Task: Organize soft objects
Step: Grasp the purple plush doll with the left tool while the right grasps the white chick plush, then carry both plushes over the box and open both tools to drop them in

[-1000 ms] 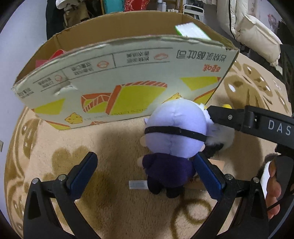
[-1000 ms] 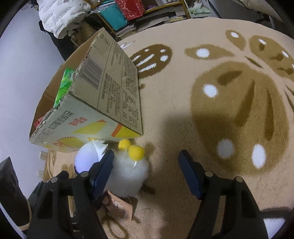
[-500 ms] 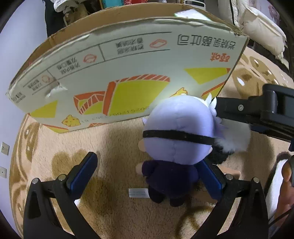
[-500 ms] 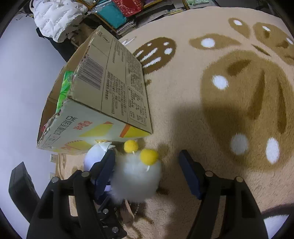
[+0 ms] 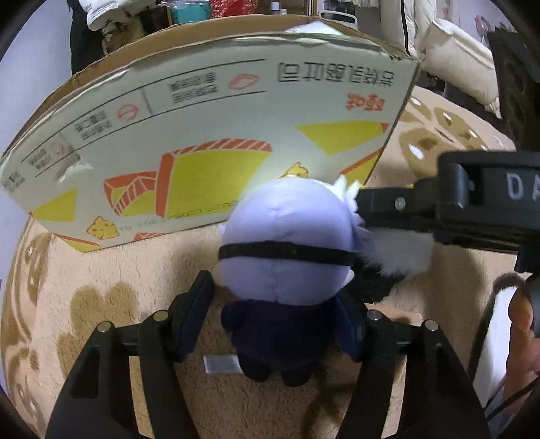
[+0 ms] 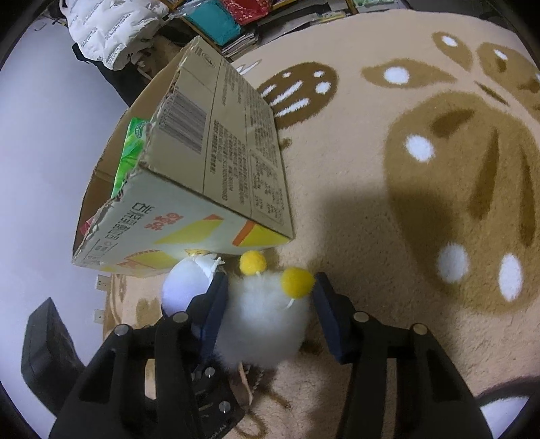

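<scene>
A plush doll (image 5: pixel 283 250) with a lavender head, a black band and a dark purple body lies on the carpet in front of a cardboard box (image 5: pixel 202 135). My left gripper (image 5: pixel 273 293) straddles its body; the jaws are closing, and a thin gap still shows at the left pad. Just to its right lies a white fluffy toy (image 6: pixel 263 324) with two yellow pompoms. My right gripper (image 6: pixel 270 283) is closing on it, with both pads against the fluff. The doll's head (image 6: pixel 184 287) shows beside the right gripper's left finger. In the left wrist view the right gripper (image 5: pixel 422 209) reaches in from the right.
The box (image 6: pixel 219 135) stands open-topped on a beige carpet (image 6: pixel 371 202) with brown shapes; a green pack (image 6: pixel 131 148) sticks out of it. Padded jackets (image 6: pixel 111 27) and clutter lie beyond the carpet. A person's hand (image 5: pixel 519 324) shows at the right edge.
Both pairs of jaws have narrowed. The left gripper has come down closer over the doll. The right fingers now touch the fluffy toy on both sides.
</scene>
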`<act>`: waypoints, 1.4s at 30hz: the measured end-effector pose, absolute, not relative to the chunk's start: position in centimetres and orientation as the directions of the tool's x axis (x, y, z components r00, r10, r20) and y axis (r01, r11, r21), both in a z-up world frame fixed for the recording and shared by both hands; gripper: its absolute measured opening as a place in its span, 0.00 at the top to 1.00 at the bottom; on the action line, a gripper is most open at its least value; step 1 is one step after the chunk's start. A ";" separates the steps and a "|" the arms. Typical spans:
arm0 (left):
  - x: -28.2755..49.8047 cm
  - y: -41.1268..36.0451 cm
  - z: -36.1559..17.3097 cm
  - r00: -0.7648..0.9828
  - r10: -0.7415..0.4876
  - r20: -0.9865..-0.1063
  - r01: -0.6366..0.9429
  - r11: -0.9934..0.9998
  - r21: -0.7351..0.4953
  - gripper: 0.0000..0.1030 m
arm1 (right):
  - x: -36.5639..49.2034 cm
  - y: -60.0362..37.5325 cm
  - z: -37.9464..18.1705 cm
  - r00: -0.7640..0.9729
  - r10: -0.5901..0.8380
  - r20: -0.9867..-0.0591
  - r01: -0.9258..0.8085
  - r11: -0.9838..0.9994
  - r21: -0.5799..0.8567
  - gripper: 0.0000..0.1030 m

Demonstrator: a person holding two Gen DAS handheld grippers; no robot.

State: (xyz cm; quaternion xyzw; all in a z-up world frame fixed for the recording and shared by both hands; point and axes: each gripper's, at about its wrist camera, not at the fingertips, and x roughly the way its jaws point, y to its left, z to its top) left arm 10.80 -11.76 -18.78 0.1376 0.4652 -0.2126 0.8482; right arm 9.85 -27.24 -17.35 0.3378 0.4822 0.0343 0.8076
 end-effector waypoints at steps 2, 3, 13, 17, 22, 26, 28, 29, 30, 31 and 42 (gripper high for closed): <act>11.0 -11.6 -18.9 0.476 -0.229 -0.849 0.476 0.879 0.030 0.38 | 10.1 -26.9 -17.8 0.512 0.436 -0.740 0.243 0.753 0.612 0.46; 11.1 -11.5 -18.9 0.476 -0.230 -0.849 0.470 0.882 0.025 0.40 | 10.2 -26.6 -18.2 0.502 0.466 -0.728 0.235 0.737 0.634 0.46; 10.2 -10.5 -17.5 0.489 -0.200 -0.849 0.444 0.895 0.045 0.47 | 10.0 -24.3 -16.9 0.518 0.321 -0.793 0.201 0.855 0.478 0.73; 10.3 -9.7 -16.6 0.507 -0.189 -0.841 0.402 0.915 0.037 0.47 | 9.7 -23.6 -16.3 0.538 0.307 -0.785 0.169 0.873 0.457 0.74; 9.7 -8.1 -14.7 0.543 -0.172 -0.822 0.380 0.923 0.057 0.47 | 8.1 -22.9 -14.8 0.562 0.285 -0.777 0.141 0.892 0.430 0.74; 9.1 -7.3 -12.9 0.576 -0.168 -0.800 0.364 0.929 0.067 0.47 | 7.3 -21.9 -13.2 0.587 0.266 -0.764 0.121 0.905 0.407 0.74; 8.6 -7.2 -12.1 0.593 -0.158 -0.790 0.361 0.929 0.085 0.47 | 6.6 -21.3 -12.2 0.605 0.251 -0.756 0.104 0.916 0.387 0.74; 8.4 -7.1 -11.8 0.599 -0.155 -0.786 0.360 0.928 0.091 0.47 | 6.4 -21.1 -11.8 0.611 0.247 -0.752 0.096 0.920 0.380 0.74; 8.1 -7.1 -11.4 0.607 -0.152 -0.780 0.360 0.928 0.100 0.47 | 6.0 -20.9 -11.3 0.620 0.240 -0.747 0.090 0.924 0.371 0.74; 7.9 -7.2 -11.1 0.614 -0.151 -0.775 0.360 0.927 0.105 0.47 | 5.8 -20.7 -10.8 0.630 0.231 -0.742 0.086 0.928 0.362 0.74; 6.0 -5.7 -5.9 0.717 -0.115 -0.688 0.306 0.938 0.162 0.47 | 4.0 -21.2 -7.0 0.716 0.186 -0.673 0.062 0.943 0.326 0.74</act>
